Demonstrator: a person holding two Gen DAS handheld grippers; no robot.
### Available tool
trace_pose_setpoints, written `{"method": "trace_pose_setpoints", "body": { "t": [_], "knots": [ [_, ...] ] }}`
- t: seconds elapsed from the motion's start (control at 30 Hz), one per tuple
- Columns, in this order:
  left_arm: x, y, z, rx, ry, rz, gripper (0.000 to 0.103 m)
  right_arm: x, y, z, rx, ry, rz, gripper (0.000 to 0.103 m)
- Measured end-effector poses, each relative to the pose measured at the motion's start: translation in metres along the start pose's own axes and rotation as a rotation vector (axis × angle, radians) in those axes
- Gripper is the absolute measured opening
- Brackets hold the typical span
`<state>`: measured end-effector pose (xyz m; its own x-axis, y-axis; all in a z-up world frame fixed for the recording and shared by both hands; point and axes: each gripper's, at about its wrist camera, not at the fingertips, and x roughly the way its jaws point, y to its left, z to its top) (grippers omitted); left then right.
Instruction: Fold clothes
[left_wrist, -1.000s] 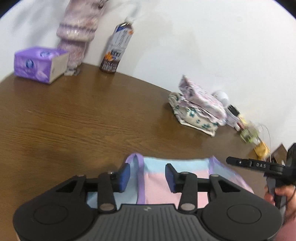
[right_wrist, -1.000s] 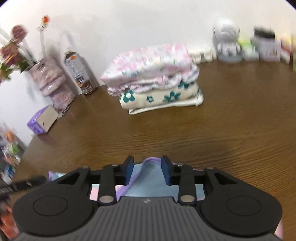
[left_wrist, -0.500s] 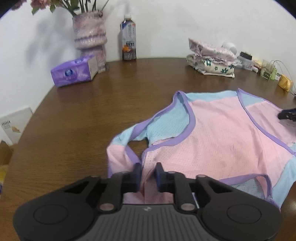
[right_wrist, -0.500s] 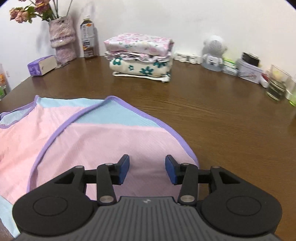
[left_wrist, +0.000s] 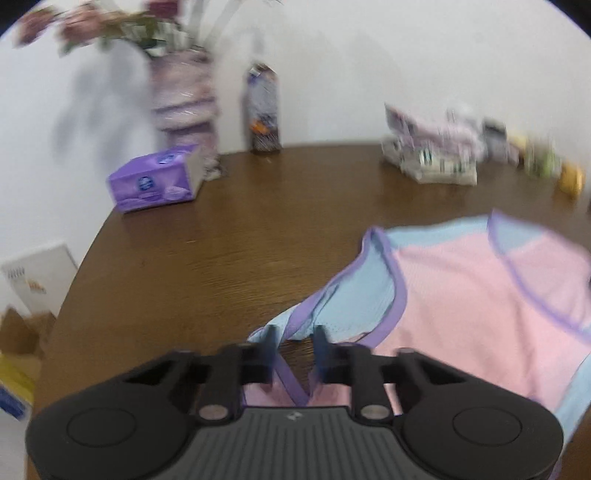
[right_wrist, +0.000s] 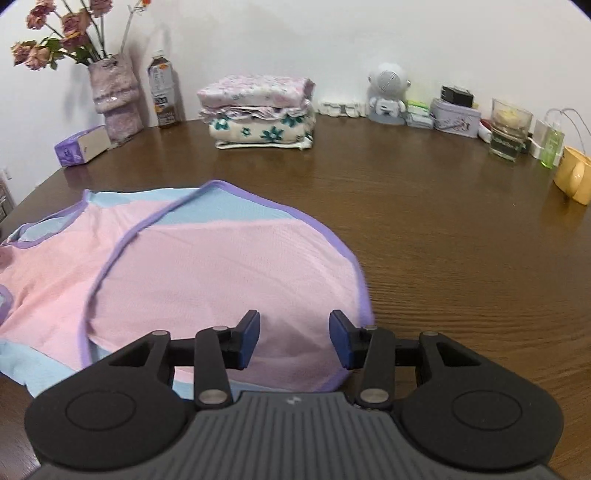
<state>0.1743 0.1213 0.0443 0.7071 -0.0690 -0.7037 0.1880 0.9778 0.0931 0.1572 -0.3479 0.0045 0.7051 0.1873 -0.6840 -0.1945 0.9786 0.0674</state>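
Note:
A pink and light-blue garment (left_wrist: 480, 295) with purple trim lies spread on the brown table (left_wrist: 221, 258). My left gripper (left_wrist: 295, 347) is at the garment's left sleeve. Its jaws are closing with the purple-trimmed sleeve edge bunched between the fingers and drawn up off the wood. In the right wrist view the garment (right_wrist: 203, 266) lies flat, its right side folded over. My right gripper (right_wrist: 294, 332) hovers open over the pink cloth near the rounded right edge, with nothing pinched between its blue pads.
A stack of folded clothes (right_wrist: 258, 110) stands at the back by the wall. Left of it are a bottle (right_wrist: 164, 96), a vase of flowers (right_wrist: 114, 99) and a purple tissue box (right_wrist: 79, 147). A white figure (right_wrist: 388, 92), a glass jar (right_wrist: 509, 127) and a yellow mug (right_wrist: 574, 177) line the back right.
The garment went from held up to spread on the table. My right gripper let go and opened over it. My left gripper narrowed on the sleeve edge and pulled it left.

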Motion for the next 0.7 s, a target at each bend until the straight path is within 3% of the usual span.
{"method": "trace_pose_setpoints", "body": {
  "t": [0.1, 0.27, 0.5, 0.7],
  "knots": [
    [0.017, -0.01, 0.006, 0.075, 0.042, 0.033, 0.008, 0.002, 0.012, 0.003, -0.025, -0.008, 0.01, 0.043],
    [0.034, -0.009, 0.007, 0.11, 0.084, 0.057, 0.015, 0.006, 0.029, 0.01, -0.071, -0.017, 0.029, 0.043],
    [0.038, -0.007, 0.009, 0.137, 0.087, 0.099, 0.018, 0.013, 0.048, 0.017, -0.146, -0.018, 0.062, 0.043],
    [0.042, -0.009, 0.01, 0.186, 0.099, 0.121, 0.018, 0.028, 0.072, 0.028, -0.248, -0.003, -0.006, 0.043]
  ]
}}
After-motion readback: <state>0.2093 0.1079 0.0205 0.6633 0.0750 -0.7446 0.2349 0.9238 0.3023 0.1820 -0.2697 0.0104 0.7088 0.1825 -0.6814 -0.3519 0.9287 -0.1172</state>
